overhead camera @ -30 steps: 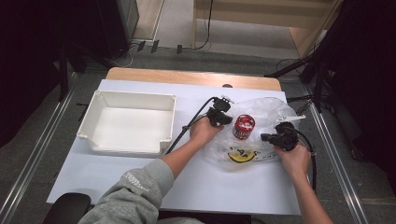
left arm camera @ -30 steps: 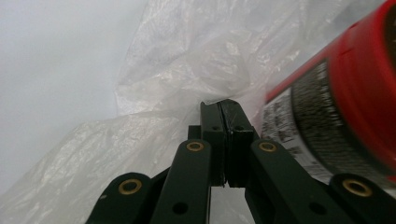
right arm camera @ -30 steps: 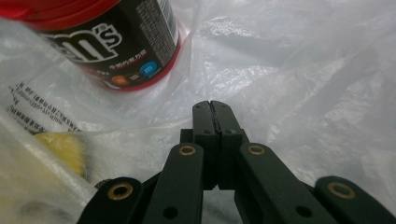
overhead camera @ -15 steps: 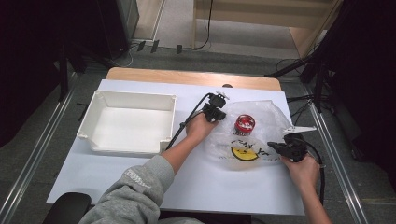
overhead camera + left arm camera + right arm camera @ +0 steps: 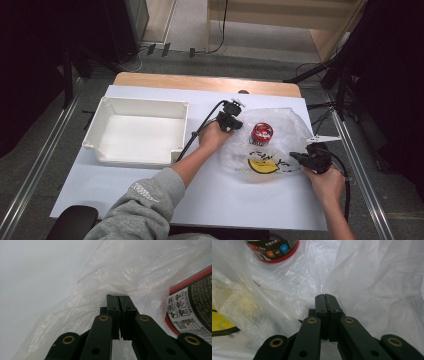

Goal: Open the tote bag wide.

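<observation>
Holding: a clear plastic bag (image 5: 280, 142) is pinched at two edges and kept spread flat on the worktop (image 5: 150, 190).
Left gripper (image 5: 231, 121): jaws together, clamped on the bag's film at about 10 o'clock of the bag.
Right gripper (image 5: 306, 159): jaws together, clamped on the film at about 4 o'clock of the bag.
Bag contents: a red tin (image 5: 261, 132) sits near the middle, with a yellow printed patch (image 5: 263, 165) at its 6 o'clock.
Key relation: the tin lies between the two grippers, at 3 o'clock of the left one and 10 o'clock of the right one; the left gripper is judged nearer.
White tray (image 5: 100, 127): well apart, at 9 o'clock of the bag.
Left gripper view: the tin's label (image 5: 192, 307) is seen close at the right edge, through the film.
Right gripper view: the tin's base (image 5: 273, 250) is seen farther off at 11 o'clock, with the yellow patch at the lower left.
</observation>
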Demonstrator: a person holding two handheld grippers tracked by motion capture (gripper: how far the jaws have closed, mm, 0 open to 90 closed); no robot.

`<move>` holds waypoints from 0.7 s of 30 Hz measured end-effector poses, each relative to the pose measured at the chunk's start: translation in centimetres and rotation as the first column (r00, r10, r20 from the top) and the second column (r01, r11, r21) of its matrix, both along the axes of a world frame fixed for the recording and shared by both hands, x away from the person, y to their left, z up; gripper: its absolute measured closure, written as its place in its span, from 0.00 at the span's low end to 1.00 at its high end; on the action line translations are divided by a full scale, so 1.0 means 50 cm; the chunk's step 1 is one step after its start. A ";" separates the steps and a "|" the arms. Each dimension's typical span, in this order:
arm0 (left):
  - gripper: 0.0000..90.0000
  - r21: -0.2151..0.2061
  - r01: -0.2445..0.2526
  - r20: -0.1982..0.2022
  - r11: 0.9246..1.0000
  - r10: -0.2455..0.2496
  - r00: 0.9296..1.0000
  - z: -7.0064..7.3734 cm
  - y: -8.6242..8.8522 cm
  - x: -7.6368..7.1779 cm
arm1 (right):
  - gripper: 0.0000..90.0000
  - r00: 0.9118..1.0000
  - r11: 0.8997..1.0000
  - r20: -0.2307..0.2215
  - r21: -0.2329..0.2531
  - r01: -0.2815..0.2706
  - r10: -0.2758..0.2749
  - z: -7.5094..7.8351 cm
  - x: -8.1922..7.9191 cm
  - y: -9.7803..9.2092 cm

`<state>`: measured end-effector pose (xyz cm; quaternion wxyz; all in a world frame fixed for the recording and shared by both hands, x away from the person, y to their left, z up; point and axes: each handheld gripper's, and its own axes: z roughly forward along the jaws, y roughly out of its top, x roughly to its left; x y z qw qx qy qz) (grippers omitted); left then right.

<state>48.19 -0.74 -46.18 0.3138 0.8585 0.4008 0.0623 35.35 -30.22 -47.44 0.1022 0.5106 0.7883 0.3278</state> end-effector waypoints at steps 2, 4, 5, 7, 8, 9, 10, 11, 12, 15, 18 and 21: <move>0.99 -0.009 0.000 -0.003 1.000 0.000 1.000 0.003 0.001 -0.002 | 1.00 1.000 1.000 -0.008 0.005 0.001 -0.001 0.002 0.002 0.003; 0.99 -0.014 0.013 0.009 1.000 -0.013 1.000 0.011 0.002 -0.007 | 1.00 1.000 1.000 0.003 0.008 -0.008 0.008 0.005 0.000 0.005; 0.99 -0.025 0.018 0.011 1.000 -0.018 1.000 0.015 0.002 -0.009 | 1.00 1.000 1.000 0.006 0.010 -0.010 0.010 0.007 0.000 0.005; 0.99 -0.036 0.022 0.016 0.999 -0.021 1.000 0.024 0.002 -0.014 | 0.99 1.000 1.000 0.010 0.014 -0.006 0.006 0.011 0.000 0.004; 0.99 -0.040 0.034 0.018 0.999 -0.033 0.999 0.030 0.004 -0.016 | 0.99 1.000 1.000 0.012 0.012 -0.003 0.003 0.014 0.001 0.002; 0.99 -0.045 0.035 0.018 0.998 -0.034 0.999 0.032 0.004 -0.017 | 1.00 1.000 1.000 0.015 0.021 0.000 0.000 0.017 0.002 0.001; 0.99 -0.049 0.038 0.015 0.998 -0.037 0.999 0.036 0.004 -0.019 | 0.99 1.000 1.000 0.018 0.022 0.002 -0.003 0.020 0.002 0.001; 0.99 -0.057 0.043 0.016 0.997 -0.042 0.999 0.039 0.005 -0.021 | 1.00 1.000 1.000 0.018 0.027 0.003 -0.003 0.024 0.002 0.000; 0.99 -0.063 0.049 0.016 0.997 -0.048 0.999 0.043 0.006 -0.023 | 1.00 1.000 1.000 0.021 0.031 0.003 -0.003 0.029 0.002 0.001; 0.99 -0.079 0.065 0.018 0.995 -0.064 0.998 0.055 0.009 -0.029 | 0.99 0.999 1.000 0.040 0.028 -0.004 0.002 0.045 0.001 0.006; 0.99 -0.096 0.089 0.027 0.991 -0.086 0.996 0.069 0.014 -0.037 | 0.99 0.998 0.999 0.057 0.033 -0.005 0.003 0.058 -0.001 0.009; 0.98 -0.107 0.111 0.042 0.988 -0.107 0.993 0.081 0.016 -0.045 | 0.98 0.997 0.999 0.075 0.050 -0.006 0.003 0.071 -0.004 0.012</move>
